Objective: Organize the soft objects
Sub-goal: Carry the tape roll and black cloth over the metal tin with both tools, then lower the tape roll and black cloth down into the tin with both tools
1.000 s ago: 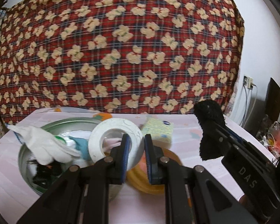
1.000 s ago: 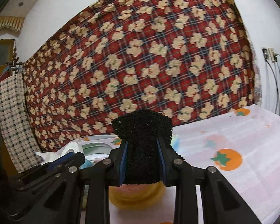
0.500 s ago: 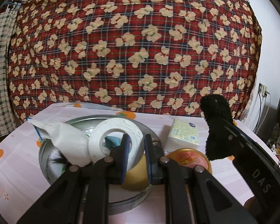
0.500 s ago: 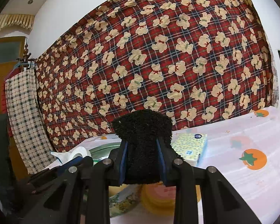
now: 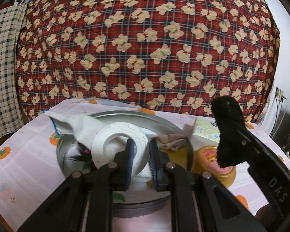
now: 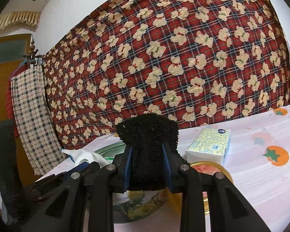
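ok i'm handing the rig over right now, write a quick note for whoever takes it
Left gripper: shut on the white roll of tissue paper, held over the round metal basin.
Right gripper: shut on the fuzzy black cloth, held in the air.
In the basin already: a white glove with a blue cuff, a beige cloth and a black feathery item.
Still on the persimmon-print tablecloth: the yellow-patterned tissue pack, beside a round yellow tin.
Left: set down the roll and the black cloth, probably in the basin, then the tissue pack.
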